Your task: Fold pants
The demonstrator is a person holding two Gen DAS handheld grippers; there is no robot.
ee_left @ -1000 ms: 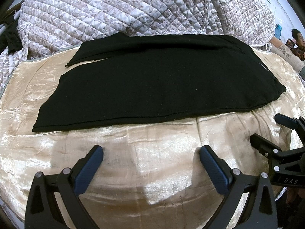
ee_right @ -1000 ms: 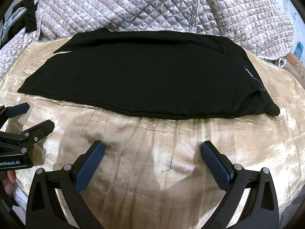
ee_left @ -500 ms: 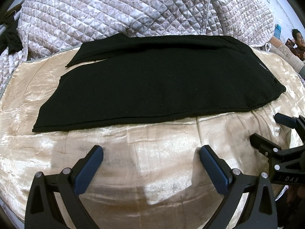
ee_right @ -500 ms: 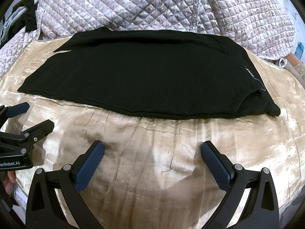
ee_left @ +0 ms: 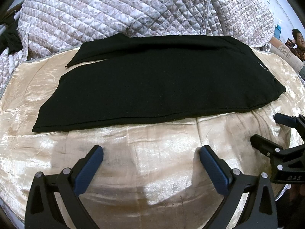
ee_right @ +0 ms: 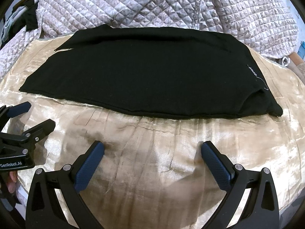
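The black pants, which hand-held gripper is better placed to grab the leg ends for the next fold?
Probably left. The black pants lie flat with their leg ends nearer the left hand-held gripper; the waist end sits by the right hand-held gripper. Both are open.

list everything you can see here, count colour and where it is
pants: one, black, flat on the gold cover, legs pointing left
label: one, white print, near the pants' right end
gold cover: one, shiny beige, under the pants
quilt: one, grey-white patterned, bunched behind the pants
dark garment: one, black, far left edge
bystander: one, far right background
left gripper: one, black with blue pads, open, above the cover
right gripper: one, same colours, open, above the cover
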